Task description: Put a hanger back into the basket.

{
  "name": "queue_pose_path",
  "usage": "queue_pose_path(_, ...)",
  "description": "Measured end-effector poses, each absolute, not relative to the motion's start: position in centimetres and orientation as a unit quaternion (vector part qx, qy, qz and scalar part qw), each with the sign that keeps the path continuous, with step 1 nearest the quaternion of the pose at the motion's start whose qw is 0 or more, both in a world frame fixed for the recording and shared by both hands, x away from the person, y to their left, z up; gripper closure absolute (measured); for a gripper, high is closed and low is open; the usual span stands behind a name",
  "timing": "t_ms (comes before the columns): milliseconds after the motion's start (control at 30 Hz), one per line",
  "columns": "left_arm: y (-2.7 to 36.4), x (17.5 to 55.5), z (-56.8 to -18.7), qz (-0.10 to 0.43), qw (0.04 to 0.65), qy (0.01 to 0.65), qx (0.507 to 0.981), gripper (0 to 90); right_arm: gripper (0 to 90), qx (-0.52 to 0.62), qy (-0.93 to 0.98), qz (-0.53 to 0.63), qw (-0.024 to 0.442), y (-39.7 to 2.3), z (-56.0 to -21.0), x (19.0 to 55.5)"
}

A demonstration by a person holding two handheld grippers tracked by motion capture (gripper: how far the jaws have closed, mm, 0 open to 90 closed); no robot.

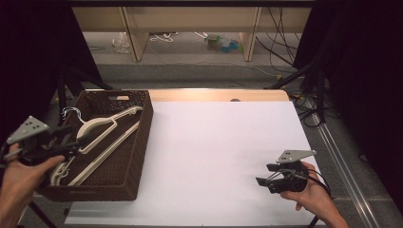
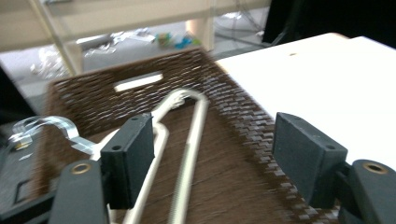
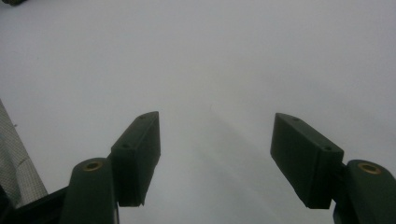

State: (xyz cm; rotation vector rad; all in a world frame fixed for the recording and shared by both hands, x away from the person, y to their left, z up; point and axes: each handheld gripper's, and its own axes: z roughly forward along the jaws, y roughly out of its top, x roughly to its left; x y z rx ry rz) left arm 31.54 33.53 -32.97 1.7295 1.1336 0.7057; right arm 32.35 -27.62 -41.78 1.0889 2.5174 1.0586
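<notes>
White-covered table (image 1: 218, 156), dark woven basket (image 1: 138, 142) at left edge. Cream plastic hangers (image 1: 102, 137) inside: light, stiff, slick; best pinched at straight bar or neck. Left gripper (image 2: 212, 154) over basket, jaws spread, empty. Right gripper (image 1: 266, 175) near right edge, spread, empty.

Dim room, bright tabletop, blurred left gripper view.
</notes>
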Motion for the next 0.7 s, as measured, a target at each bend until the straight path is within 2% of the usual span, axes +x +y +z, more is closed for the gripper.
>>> queue_pose_path(200, 28.1, 29.5, -34.0, 0.263, 0.496, 0.415, 0.716, 27.7, 32.5, 0.359, 0.852, 0.365, 0.109, -27.5, -41.6, 32.3)
queue_pose_path(267, 26.4, 29.2, -34.4, 0.254, 0.514, 0.419, 0.704, 27.2, 32.3, 0.35, 0.853, 0.37, 0.115, -27.5, -41.7, 32.5)
queue_pose_path(433, 23.1, 29.3, -36.1, 0.232, 0.532, 0.39, 0.715, 25.0, 29.3, 0.347, 0.845, 0.385, 0.128, -27.3, -41.7, 32.4)
queue_pose_path(700, 20.4, 29.3, -37.9, 0.217, 0.54, 0.376, 0.721, 21.1, 27.3, 0.336, 0.835, 0.412, 0.14, -26.9, -41.8, 32.5)
